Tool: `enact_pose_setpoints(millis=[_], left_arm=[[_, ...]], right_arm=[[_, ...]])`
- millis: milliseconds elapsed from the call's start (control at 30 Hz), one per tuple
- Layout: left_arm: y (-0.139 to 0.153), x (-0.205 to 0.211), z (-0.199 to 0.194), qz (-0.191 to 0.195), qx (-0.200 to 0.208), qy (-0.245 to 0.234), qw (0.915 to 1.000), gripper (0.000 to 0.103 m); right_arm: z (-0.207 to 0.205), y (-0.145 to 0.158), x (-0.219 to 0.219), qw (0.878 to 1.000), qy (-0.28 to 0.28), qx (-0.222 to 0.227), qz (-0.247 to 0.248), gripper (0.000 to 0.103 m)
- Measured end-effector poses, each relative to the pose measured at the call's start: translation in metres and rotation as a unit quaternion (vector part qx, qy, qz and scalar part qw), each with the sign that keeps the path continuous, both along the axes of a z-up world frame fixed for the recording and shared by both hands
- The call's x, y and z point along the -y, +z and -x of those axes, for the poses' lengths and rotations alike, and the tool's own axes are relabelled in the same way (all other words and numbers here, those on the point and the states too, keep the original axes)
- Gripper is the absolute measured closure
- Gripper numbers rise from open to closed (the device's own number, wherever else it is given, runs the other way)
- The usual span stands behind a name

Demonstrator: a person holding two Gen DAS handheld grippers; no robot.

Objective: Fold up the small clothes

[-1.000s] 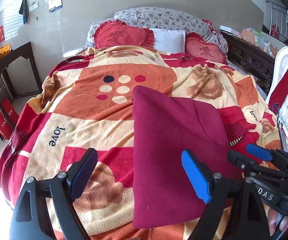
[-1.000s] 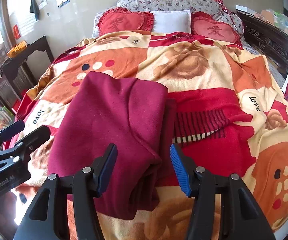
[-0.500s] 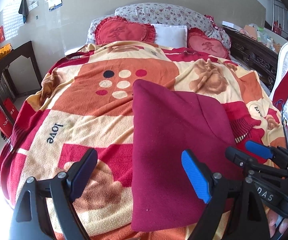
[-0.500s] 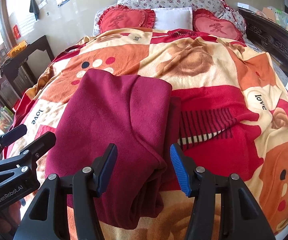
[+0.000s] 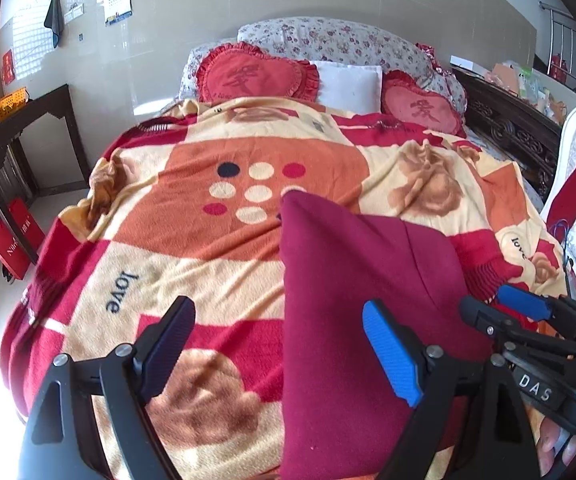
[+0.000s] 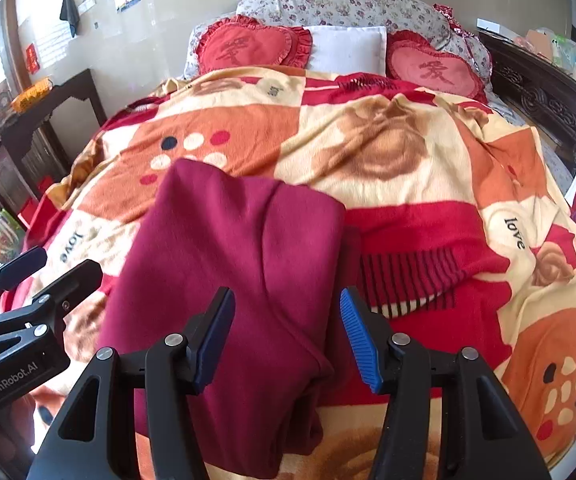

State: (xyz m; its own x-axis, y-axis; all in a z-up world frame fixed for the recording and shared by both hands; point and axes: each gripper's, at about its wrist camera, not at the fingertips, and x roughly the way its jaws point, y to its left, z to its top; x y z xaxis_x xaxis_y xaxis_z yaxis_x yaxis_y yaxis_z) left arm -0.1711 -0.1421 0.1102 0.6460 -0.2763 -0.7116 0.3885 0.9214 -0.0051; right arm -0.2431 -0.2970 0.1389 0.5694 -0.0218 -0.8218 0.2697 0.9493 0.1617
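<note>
So the bed (image 5: pixel 136 360) with the loud orange-and-red "love" blanket (image 5: pixel 216 264) takes up basically everything, and the maroon garment (image 5: pixel 352 320) is lying on the near half of it, a bit right of centre in the left view, left of centre in the right view.

Progress-wise I'd say it's partway. It already looks folded over at least once: in the right view there's a doubled layer along its right edge, with a thick rounded fold and a second layer peeking out underneath. The top surface is pretty smooth and flat. But it's still a long panel, not a compact bundle, so my guess is at least one more fold across the short way is left, bringing the near end up to the far end or the reverse. Can't tell what kind of garment it is from here.

Orientation: long axis runs from the foot of the bed toward the pillows (image 6: pixel 346 46), tilted slightly. The far end comes to a squarish corner near the dotted patch, and the near end runs out of view under the claws.

Both claws are spread apart and holding nothing. Left claw (image 5: pixel 284 348) hovers over the garment's left edge, with one finger above the blanket and the other above the cloth. Right claw (image 6: pixel 288 336) straddles the thick right-hand fold, just above it.
</note>
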Motion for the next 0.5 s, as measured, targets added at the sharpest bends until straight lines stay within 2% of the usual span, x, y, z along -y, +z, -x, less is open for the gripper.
enact_pose_setpoints(millis=[233, 500], left_arm=[[0.0104, -0.0057, -0.0078, 0.008, 0.002, 0.003, 1.0000, 0.014], [0.0035, -0.0040, -0.0084, 0.010, -0.010, 0.001, 0.9999, 0.014]], right_arm=[[-0.0052, 0.0044, -0.0046, 1.000, -0.003, -0.005, -0.003, 0.062], [-0.0071, -0.0034, -0.0077, 1.000, -0.002, -0.018, -0.005, 0.062]])
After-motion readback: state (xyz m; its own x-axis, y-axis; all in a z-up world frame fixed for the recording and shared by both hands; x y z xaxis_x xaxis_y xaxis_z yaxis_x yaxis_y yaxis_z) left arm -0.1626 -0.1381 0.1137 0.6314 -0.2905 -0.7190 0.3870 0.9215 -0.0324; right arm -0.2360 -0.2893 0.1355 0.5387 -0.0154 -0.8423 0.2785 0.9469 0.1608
